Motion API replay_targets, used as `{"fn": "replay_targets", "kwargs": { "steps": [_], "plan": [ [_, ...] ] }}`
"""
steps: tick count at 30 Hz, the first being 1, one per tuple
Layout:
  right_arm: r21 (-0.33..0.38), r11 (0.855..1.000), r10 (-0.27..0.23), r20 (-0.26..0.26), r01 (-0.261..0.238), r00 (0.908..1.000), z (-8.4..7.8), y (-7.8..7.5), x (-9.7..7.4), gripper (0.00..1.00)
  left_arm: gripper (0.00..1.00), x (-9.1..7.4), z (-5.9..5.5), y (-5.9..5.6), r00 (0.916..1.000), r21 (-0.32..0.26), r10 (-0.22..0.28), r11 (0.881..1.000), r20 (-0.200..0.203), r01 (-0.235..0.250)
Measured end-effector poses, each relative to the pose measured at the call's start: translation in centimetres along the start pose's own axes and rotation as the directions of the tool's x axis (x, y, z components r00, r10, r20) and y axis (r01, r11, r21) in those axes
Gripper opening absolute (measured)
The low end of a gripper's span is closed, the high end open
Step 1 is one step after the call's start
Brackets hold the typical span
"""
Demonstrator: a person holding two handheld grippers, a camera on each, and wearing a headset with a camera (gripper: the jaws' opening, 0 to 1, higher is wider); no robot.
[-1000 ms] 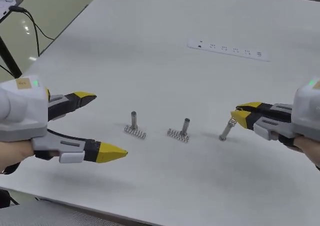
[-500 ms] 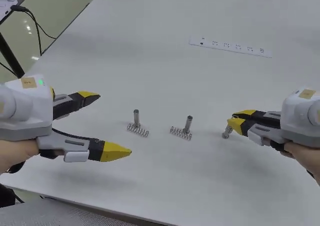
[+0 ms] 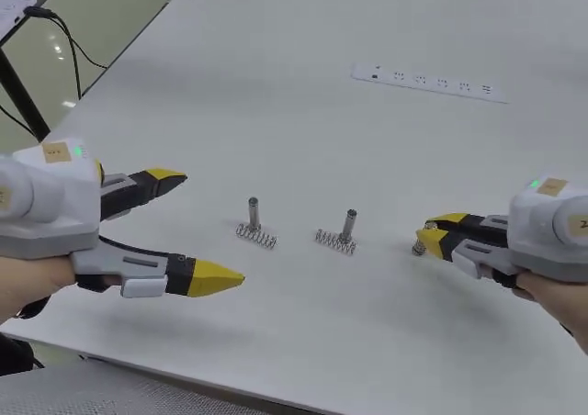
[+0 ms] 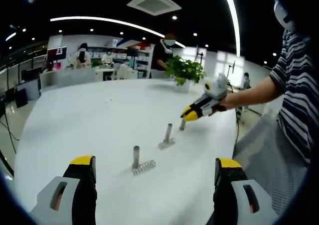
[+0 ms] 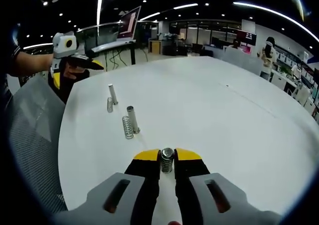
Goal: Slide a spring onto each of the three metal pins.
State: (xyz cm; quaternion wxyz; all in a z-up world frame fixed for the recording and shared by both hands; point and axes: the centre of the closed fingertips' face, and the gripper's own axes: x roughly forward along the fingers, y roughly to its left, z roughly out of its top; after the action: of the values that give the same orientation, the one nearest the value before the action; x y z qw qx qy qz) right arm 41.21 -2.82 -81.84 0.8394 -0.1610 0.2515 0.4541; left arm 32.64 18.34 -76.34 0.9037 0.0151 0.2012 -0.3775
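Three grey metal pins are showing on the white workbench (image 3: 276, 94), together with three small coiled steel springs and two yellow-tipped grippers. Two of the pins are standing upright and well apart from both grippers: the left pin (image 3: 253, 209) is standing with one loose spring (image 3: 256, 237) lying flat against its base, and the middle pin (image 3: 349, 222) is standing with a second loose spring (image 3: 334, 241) lying at its foot. Neither of these two springs is sitting on a pin. The third pin (image 3: 420, 246) is being held by the right gripper (image 3: 430, 233), whose jaws are closing tightly on it; in the right gripper view the third spring (image 5: 167, 161) is showing coiled around that pin's shaft between the yellow tips. Whether this pin is touching the tabletop cannot be told. The left gripper (image 3: 204, 226) is hovering to the left of the standing pins with its jaws spread wide and holding nothing. One white power strip (image 3: 429, 82) is lying at the far side of the workbench.
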Motion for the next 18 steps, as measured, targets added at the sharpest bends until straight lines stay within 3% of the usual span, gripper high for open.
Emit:
{"fn": "replay_targets", "kwargs": {
  "steps": [8,10,18],
  "plan": [
    [0.011,1.0,0.023,-0.048,-0.023,0.9986,-0.68,0.28,0.12,0.11,0.96,-0.03,0.22,-0.07,1.0,-0.005,-0.001,1.0,0.003,0.001],
    [-0.012,1.0,0.01,-0.044,-0.011,0.999,-0.65,0.2,0.03,0.14,0.96,-0.09,0.22,-0.02,1.0,-0.006,0.002,1.0,0.004,-0.002],
    [0.012,1.0,-0.001,-0.017,0.002,0.9999,0.15,-0.05,-0.49,0.17,0.96,-0.29,0.31,-0.04,0.9999,-0.009,0.006,1.0,0.008,-0.006]
  ]
}}
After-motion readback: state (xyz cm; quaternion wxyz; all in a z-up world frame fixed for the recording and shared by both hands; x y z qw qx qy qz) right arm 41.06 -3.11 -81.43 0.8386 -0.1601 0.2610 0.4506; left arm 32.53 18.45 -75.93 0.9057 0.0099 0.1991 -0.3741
